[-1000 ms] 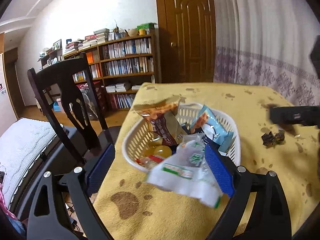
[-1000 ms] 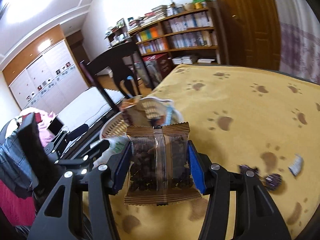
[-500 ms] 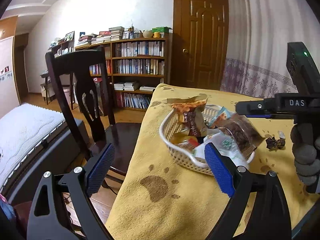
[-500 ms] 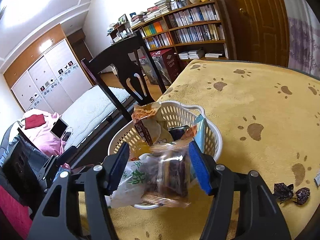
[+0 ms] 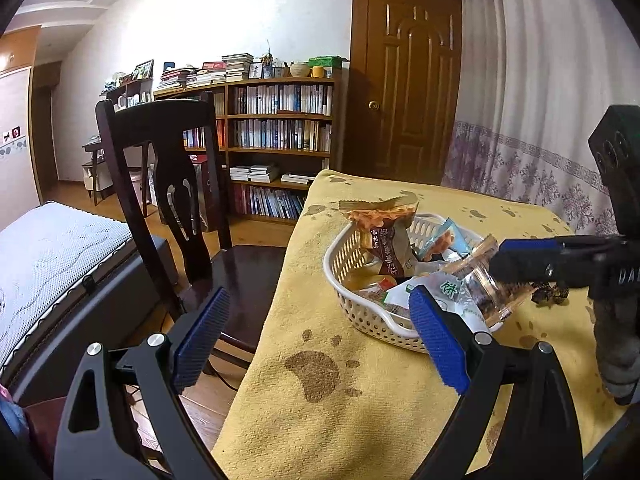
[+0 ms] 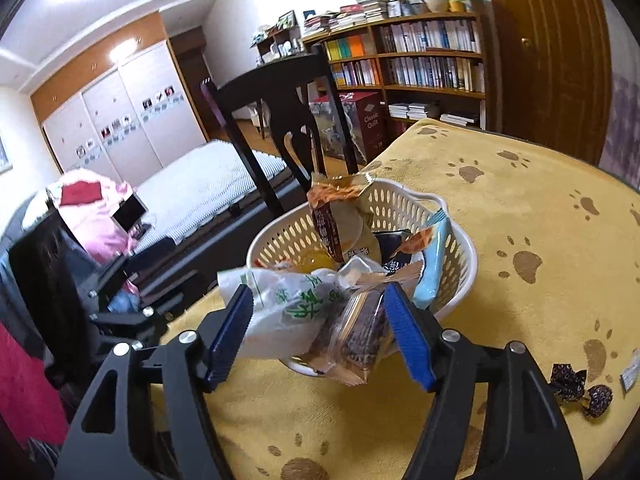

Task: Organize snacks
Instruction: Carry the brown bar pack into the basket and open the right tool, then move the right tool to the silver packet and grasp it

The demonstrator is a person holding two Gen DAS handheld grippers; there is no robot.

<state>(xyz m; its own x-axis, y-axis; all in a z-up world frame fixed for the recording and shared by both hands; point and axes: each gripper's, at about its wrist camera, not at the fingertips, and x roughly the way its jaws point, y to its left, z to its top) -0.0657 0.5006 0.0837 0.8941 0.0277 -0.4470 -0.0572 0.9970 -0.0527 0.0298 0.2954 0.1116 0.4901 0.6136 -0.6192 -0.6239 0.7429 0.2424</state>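
On the table (image 6: 520, 208), under a yellow paw-print cloth, near its left edge by the chair (image 5: 160, 184), sits the white basket (image 6: 400, 208), already piled with snacks. A tall brown pack (image 6: 340, 216) stands upright at the basket's back, a light blue pack (image 6: 434, 268) leans on its right wall, and a white-green bag (image 6: 288, 308) hangs over the near rim. The clear pack of dark pieces (image 6: 360, 336) lies tilted on that near rim, part in and part hanging out.

Right gripper (image 6: 320, 336): jaws apart, straddling the clear pack; the right pad looks to touch it, the left pad is clear, so no grip, pack looks released. Left gripper (image 5: 320, 344): wide open, empty, off the table's left edge, well short of the basket.

Two dark wrapped candies (image 6: 580, 388) and a small pale wrapper (image 6: 631, 374) lie loose near the table's right edge, apart from the basket.

Step, as I judge it: drop-off of the clear pack into the basket, about done. Next: back the right gripper out without dragging the pack off the rim, maybe nudge it deeper, then go to the candies. They are small and low on soft cloth, so a narrow, low pinch is needed.
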